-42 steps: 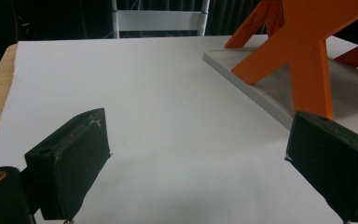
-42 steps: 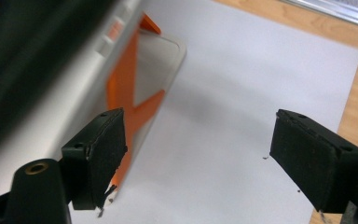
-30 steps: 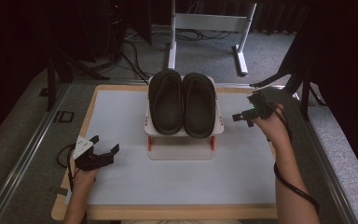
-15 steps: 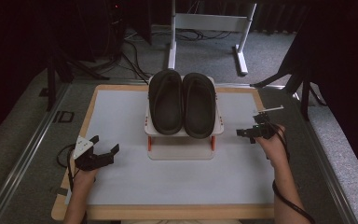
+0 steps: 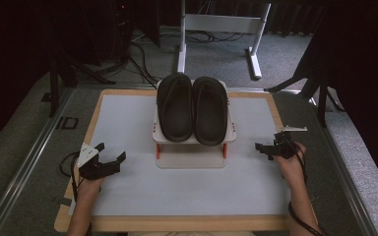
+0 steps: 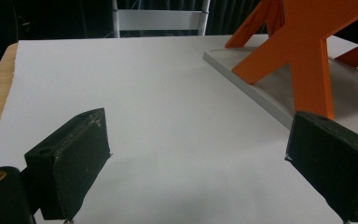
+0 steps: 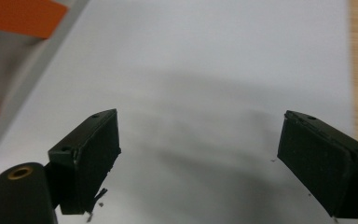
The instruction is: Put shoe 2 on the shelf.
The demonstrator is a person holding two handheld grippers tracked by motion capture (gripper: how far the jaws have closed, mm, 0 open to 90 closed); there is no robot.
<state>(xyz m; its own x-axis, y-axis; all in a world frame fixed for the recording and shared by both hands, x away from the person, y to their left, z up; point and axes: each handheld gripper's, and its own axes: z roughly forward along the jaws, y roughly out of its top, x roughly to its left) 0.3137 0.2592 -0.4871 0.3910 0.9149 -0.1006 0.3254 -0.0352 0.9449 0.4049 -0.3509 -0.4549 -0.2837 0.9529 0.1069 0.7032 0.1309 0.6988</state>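
Observation:
Two black slippers (image 5: 175, 105) (image 5: 209, 109) lie side by side on a small white rack (image 5: 192, 161) with orange legs, at the back middle of the white mat (image 5: 128, 118). My left gripper (image 5: 111, 151) rests low at the mat's near left, open and pointing toward the rack. In the left gripper view its jaws stand wide over bare mat, with the rack's orange leg (image 6: 303, 51) to the right. My right gripper (image 5: 261, 150) is low over the mat, right of the rack. Its jaws have just been opening and nothing is between them (image 7: 200, 126).
The mat lies on a wooden table (image 5: 78, 216) with metal rails along both sides. Behind the table a white frame stand (image 5: 216, 23) and cables sit on the grey floor. A dark stand leg (image 5: 300, 81) reaches toward the table's far right corner.
My right gripper has come down from beside the slippers to just above the mat, nearer the person. The left gripper and the slippers have stayed put.

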